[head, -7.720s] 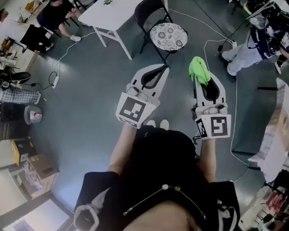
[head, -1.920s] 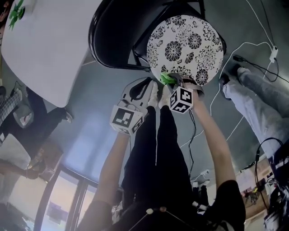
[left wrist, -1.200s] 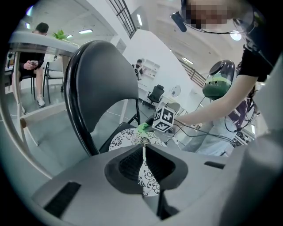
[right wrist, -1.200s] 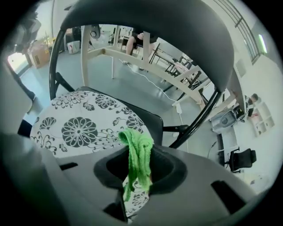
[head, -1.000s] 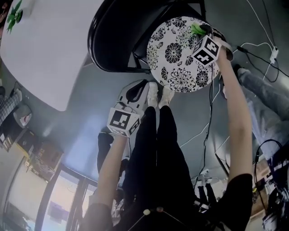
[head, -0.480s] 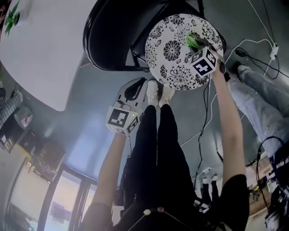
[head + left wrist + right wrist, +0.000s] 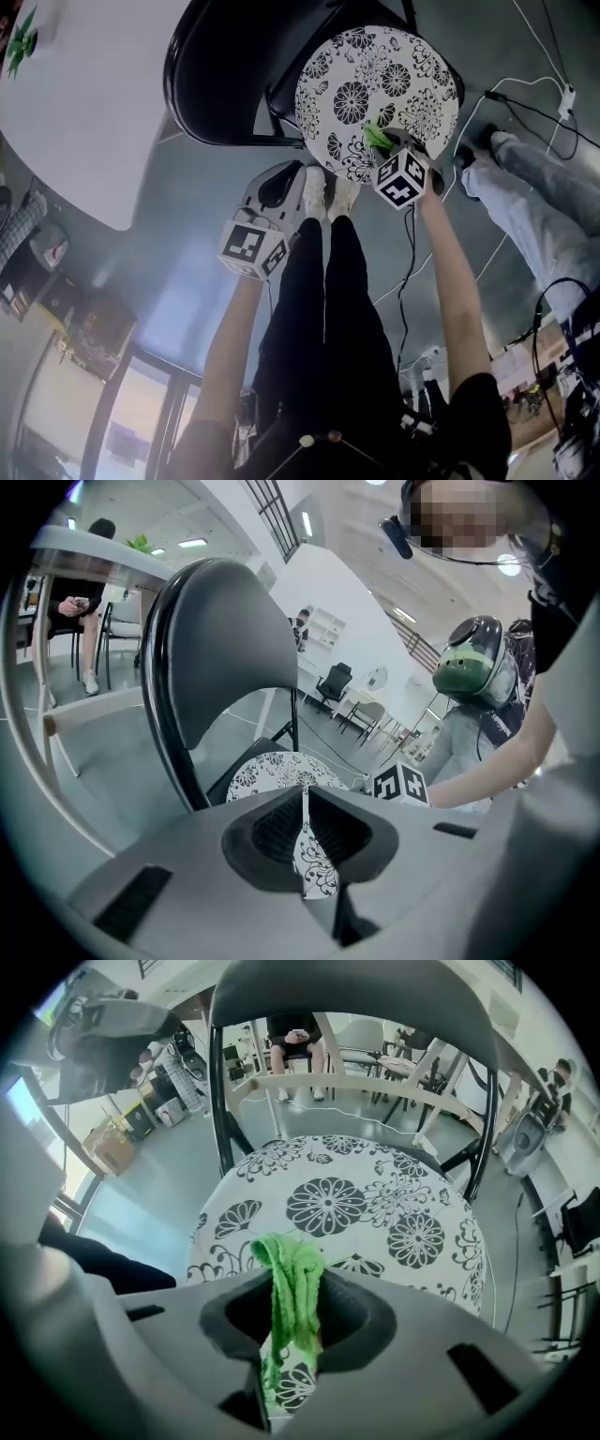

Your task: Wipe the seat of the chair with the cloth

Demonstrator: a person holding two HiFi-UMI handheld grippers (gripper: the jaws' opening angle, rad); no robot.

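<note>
As viewed from the head camera, I find the right gripper [image 7: 382, 142] extended over the chair's round floral seat [image 7: 403, 66], at the seat's near portion. Its 2 jaws are clamped on the green cloth [image 7: 377, 138], which bunches out ahead of the tips. The right gripper view confirms this: the cloth [image 7: 292, 1283] runs as a folded strip between the closed jaws of that gripper [image 7: 294, 1309], with its free end lying over the near edge of the seat [image 7: 375, 1199]. I cannot confirm from any view whether the cloth presses on the seat surface or sits just above it.

The left gripper [image 7: 300, 172] is held below the seat's near edge, beside my shoes [image 7: 328, 192], apart from the chair. In the left gripper view its jaws are pressed together with nothing between them [image 7: 305, 841]; only a thin slit shows the seat pattern beyond.

The black backrest [image 7: 225, 75] stands left of the seat. A white table [image 7: 84, 112] lies further left. Another person's legs [image 7: 534, 187] are at right.
</note>
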